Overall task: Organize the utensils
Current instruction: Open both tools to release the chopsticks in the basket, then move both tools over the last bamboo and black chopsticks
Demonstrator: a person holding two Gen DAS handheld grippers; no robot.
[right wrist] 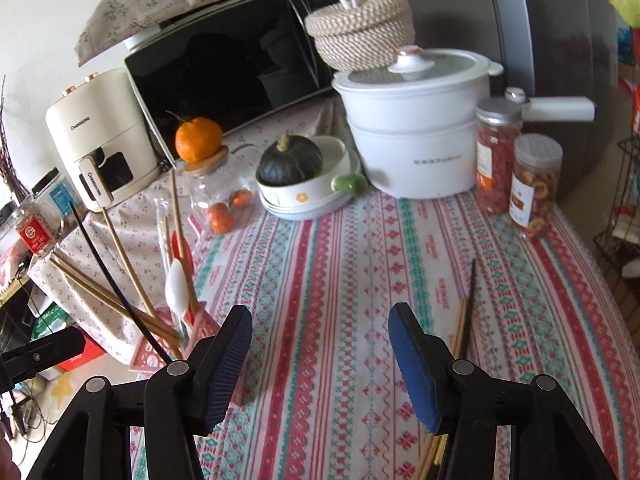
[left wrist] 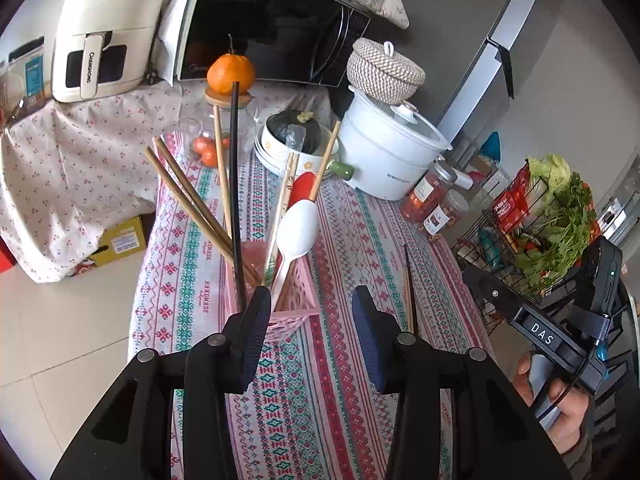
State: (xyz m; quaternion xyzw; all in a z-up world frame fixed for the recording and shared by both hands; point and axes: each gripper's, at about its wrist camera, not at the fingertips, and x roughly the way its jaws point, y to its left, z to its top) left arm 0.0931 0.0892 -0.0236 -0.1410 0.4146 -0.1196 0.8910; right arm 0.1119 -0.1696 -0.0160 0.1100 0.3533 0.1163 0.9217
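Left: pink latticed plastic holder [left wrist: 294, 300] on the striped patterned tablecloth [left wrist: 340, 380], holding wooden chopsticks [left wrist: 188, 196], one black chopstick [left wrist: 236, 184] and a white plastic spoon [left wrist: 297, 229]. Left gripper [left wrist: 310, 340] spread wide, empty, just right of the holder. Right: right gripper [right wrist: 320, 364] spread, empty; a loose black chopstick [right wrist: 469, 308] and wooden chopsticks [right wrist: 460, 332] lie on the cloth beside its right finger.

left gripper [left wrist: 308, 334] | black frame, blue ribbed pads [left wrist: 370, 336] (silver screws)

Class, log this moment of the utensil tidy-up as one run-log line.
left tongs: open, empty | right tongs: open, empty | pink basket: chopsticks, white spoon | loose chopsticks: on tablecloth
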